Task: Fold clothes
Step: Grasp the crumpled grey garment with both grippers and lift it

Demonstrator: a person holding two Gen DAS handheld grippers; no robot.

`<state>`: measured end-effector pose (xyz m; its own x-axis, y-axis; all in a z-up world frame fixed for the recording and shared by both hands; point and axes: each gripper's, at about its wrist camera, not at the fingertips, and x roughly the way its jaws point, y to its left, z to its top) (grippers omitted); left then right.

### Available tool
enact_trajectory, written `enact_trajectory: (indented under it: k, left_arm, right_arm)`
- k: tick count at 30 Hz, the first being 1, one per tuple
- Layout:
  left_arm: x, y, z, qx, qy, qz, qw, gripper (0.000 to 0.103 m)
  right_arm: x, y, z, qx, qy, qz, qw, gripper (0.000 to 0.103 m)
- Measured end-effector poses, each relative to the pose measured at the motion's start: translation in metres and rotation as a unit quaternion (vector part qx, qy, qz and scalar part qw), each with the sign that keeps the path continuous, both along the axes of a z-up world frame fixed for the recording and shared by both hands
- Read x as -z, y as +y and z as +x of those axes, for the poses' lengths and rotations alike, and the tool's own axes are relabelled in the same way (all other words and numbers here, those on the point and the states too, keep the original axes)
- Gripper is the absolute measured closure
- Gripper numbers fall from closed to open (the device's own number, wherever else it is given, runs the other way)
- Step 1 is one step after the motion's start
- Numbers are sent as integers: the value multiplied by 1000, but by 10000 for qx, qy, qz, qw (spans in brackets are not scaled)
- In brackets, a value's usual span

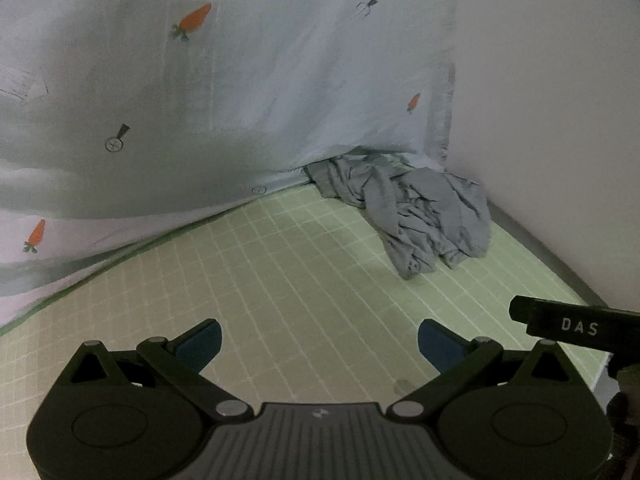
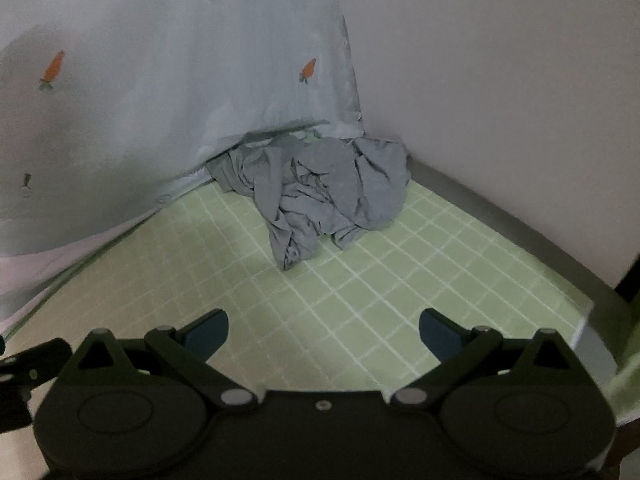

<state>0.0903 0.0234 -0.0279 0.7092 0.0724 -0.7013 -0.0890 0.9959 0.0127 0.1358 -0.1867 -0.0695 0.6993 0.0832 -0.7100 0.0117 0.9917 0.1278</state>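
Observation:
A crumpled grey garment (image 1: 416,208) lies in a heap on the green checked sheet (image 1: 304,280), in the far corner where the hanging cloth meets the wall. The right wrist view has the same grey garment (image 2: 320,192) straight ahead on the sheet (image 2: 360,300). My left gripper (image 1: 319,344) hovers open over bare sheet, well short of the heap, its blue pads wide apart with nothing between them. My right gripper (image 2: 323,332) is open too, empty, also short of the garment. The far part of the heap is tucked under the cloth's edge.
A pale blue cloth printed with carrots (image 1: 224,92) hangs along the left and back, also seen as the carrot cloth (image 2: 160,80). A plain wall (image 1: 540,100) closes the right side. A grey ledge (image 2: 520,232) runs along the sheet's right edge. The right gripper's body (image 1: 576,326) shows in the left view.

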Motion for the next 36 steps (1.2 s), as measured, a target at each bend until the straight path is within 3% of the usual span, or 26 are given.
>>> enact_trajectory:
  k: [7,14,19,24,25,27,28,29,31,35,36]
  left_arm:
    - [25,7,83,-11,321,-133,9994,0]
    - [68,6,202,251,637,-474,9965,5]
    - [104,9,297,349,501,-868,9943,6]
    - [142,10,393,-28,139,-1399,9901,8]
    - [150,8,405,-53,167,-1391,9901,14]
    - [167,5,426,-140,285,-1353,9903,38]
    - [173,5,428,-220,346,-1295,9907,63]
    - [179,5,429,-300,406,-1237,9910,82]
    - [185,7,425,-281,399,-1201,9916,88]
    - [188,12,391,-219,607,-1403,9880,94]
    - [188,14,378,-225,668,-1417,9874,94]
  right_arm:
    - [35,7,93,88,281,-185,9994,0]
    - [86,-1,206,292,397,-582,9971,0]
    - [118,1,272,261,103,-744,9968,0]
    - [150,9,319,225,63,-737,9970,1]
    - [157,11,327,229,136,-761,9967,1]
    - [170,11,335,398,286,-608,9969,0]
    - [171,10,335,506,234,-558,9969,0]
    - [171,13,335,473,230,-649,9965,2]
    - [169,16,327,355,115,-729,9966,12]
    - [160,18,301,91,9,-801,9967,52]
    - [158,20,292,-39,32,-848,9964,56]
